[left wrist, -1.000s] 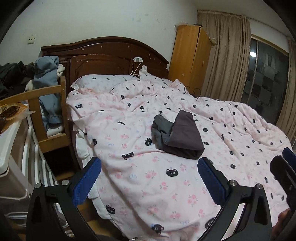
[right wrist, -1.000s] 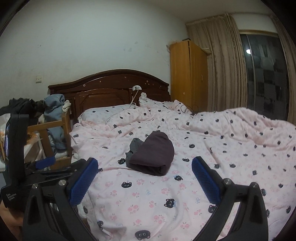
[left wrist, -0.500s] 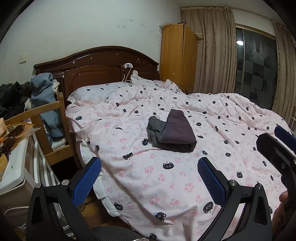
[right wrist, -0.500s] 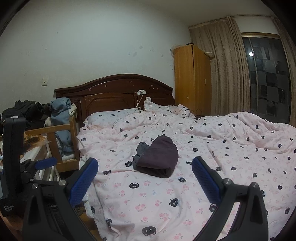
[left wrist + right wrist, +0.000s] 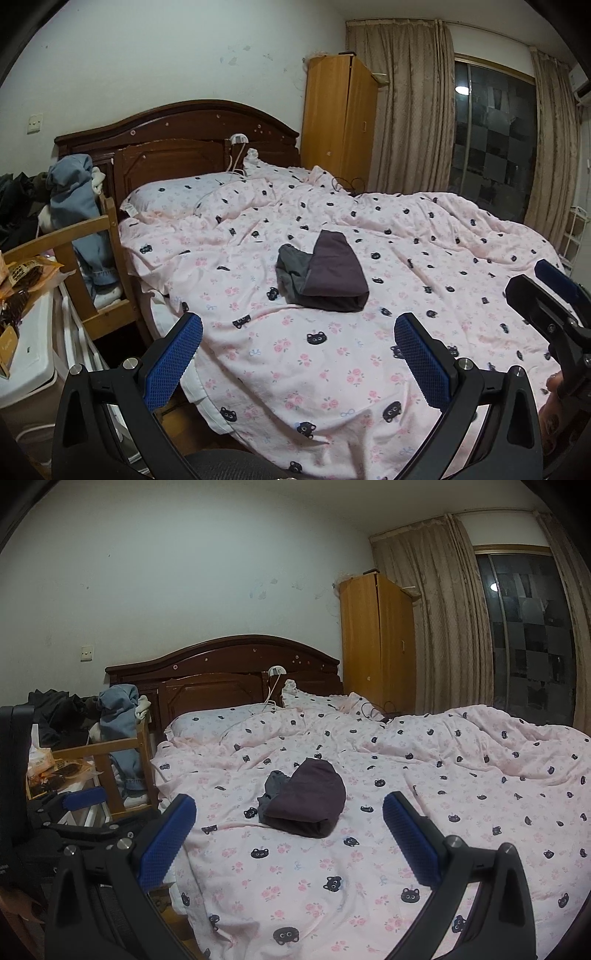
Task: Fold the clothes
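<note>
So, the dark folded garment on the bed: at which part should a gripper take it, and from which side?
Probably at the rounded fold edge of the dark folded garment, the thick end that faces the grippers. It lies flat on the pink duvet, so come in low from the near side, one finger under, one over. The grey layer sticks out loose on the left; pinching there would likely undo the fold. Left gripper and right gripper are both open.

Folded dark garment (image 5: 325,275) lies flat mid-bed; grey inner layer showing at its left.
</note>
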A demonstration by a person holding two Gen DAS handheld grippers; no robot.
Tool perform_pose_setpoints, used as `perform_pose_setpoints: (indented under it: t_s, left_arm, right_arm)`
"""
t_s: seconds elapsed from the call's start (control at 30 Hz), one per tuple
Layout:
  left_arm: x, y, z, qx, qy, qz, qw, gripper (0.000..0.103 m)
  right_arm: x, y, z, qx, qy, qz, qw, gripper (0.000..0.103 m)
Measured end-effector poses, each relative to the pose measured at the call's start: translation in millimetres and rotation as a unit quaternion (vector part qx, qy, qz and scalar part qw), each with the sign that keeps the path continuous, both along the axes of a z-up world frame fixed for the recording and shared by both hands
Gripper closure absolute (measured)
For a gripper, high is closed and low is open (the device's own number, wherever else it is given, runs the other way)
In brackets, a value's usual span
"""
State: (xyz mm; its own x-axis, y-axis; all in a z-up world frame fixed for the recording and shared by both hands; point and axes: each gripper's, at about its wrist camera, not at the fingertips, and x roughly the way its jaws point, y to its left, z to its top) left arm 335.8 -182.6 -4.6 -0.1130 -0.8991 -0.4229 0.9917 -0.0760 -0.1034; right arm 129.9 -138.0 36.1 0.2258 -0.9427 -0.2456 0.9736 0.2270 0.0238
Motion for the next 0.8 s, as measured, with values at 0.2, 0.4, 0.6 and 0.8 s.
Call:
perform_pose_setpoints:
  t_s: [0.2,0.4,0.6,0.8]
  left_arm:
    - [-3,5,10,-0.002,0.005,-0.018,0.9998,0.001]
    - [-11,8,12,0.006,0.002,-0.030,0.9995,0.000]
    - [-18,12,13,0.006,-0.008,-0.033,0.9994,0.000]
    - [-21,12,14,0.010,-0.009,-0.034,0.9993,0.000]
  right_arm:
    - [-14,1,4,0.020,-0.009,0.001,1.000,0.000]
    - [-25,2,6,0.034,-0.020,-0.003,0.999,0.000]
    - [-30,4,8,0.041,-0.021,-0.005,0.999,0.000]
    - [-31,4,7,0.046,-0.022,-0.004,0.999,0.000]
